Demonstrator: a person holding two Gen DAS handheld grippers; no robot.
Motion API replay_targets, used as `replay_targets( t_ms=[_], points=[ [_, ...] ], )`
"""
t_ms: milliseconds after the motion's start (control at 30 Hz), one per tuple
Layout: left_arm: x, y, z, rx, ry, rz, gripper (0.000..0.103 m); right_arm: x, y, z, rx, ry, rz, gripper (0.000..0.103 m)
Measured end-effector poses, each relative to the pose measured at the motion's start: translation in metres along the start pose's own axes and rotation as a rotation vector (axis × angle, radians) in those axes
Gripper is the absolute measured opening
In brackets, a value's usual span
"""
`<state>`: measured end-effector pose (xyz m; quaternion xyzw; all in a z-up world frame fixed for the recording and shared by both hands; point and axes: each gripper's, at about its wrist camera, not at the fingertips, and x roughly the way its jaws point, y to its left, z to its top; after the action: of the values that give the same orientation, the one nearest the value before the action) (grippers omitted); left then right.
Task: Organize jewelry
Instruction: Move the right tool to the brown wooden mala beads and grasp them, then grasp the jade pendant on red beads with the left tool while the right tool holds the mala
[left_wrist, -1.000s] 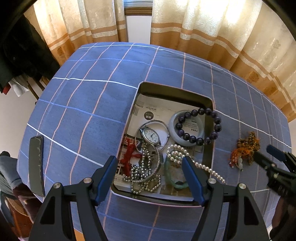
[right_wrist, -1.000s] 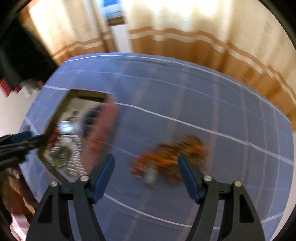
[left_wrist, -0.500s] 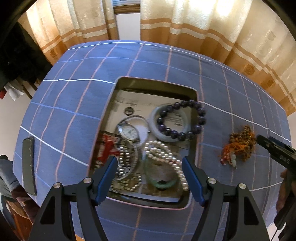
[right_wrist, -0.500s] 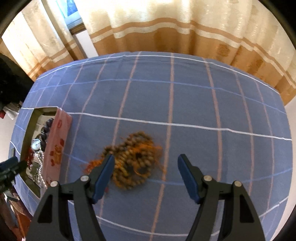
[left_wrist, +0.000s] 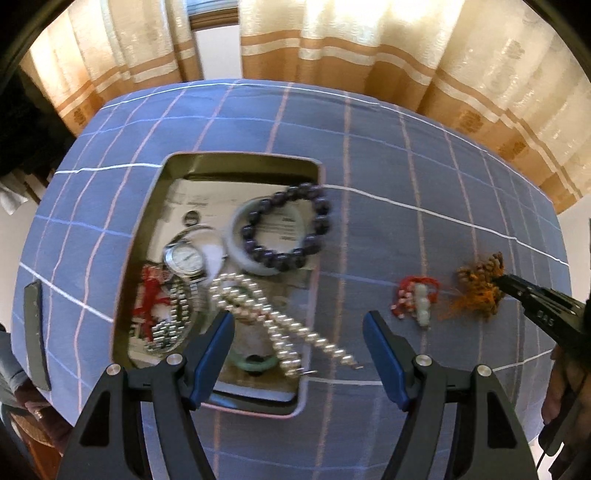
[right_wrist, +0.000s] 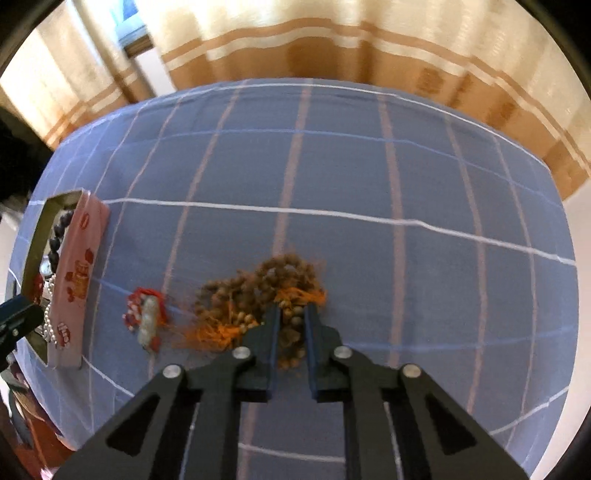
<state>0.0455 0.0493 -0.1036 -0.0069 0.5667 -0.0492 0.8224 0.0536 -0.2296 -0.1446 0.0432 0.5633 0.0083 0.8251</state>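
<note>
The right gripper (right_wrist: 290, 314) has just snapped its jaws in and now pinches the brown bead strand (right_wrist: 266, 291) with the orange tassels, a clump of beads squeezed between the blue pads. That strand lies heaped on the blue checked tablecloth (right_wrist: 369, 177), to the right of the box. Just left of it sits a small red cord charm (right_wrist: 146, 317) with a pale stone. The left gripper (left_wrist: 298, 345) hangs spread wide with nothing in it, above the near right corner of the open box (left_wrist: 155, 206). Inside: a dark purple bead bracelet (left_wrist: 286, 227) lying on a pale bangle, a silver watch (left_wrist: 184, 258), a green bangle, and a pearl necklace (left_wrist: 280, 325) trailing over the box's near right rim onto the cloth.
</note>
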Motion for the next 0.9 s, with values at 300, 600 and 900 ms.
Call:
replay_targets(
  t_ms=[300,600,900],
  points=[
    [0.01,-0.06,0.006,0.115,0.01,-0.06,0.072,-0.007,-0.041,-0.02,0.103,0.01,-0.028,0.026],
    [0.038,-0.093,0.006,0.163,0.044,-0.065,0.072,-0.011,-0.054,-0.02,0.142,-0.007,-0.013,0.072],
    [0.058,-0.108,0.008,0.186,0.064,-0.048,0.072,0.005,-0.043,-0.014,0.071,0.018,-0.019,0.066]
  ],
)
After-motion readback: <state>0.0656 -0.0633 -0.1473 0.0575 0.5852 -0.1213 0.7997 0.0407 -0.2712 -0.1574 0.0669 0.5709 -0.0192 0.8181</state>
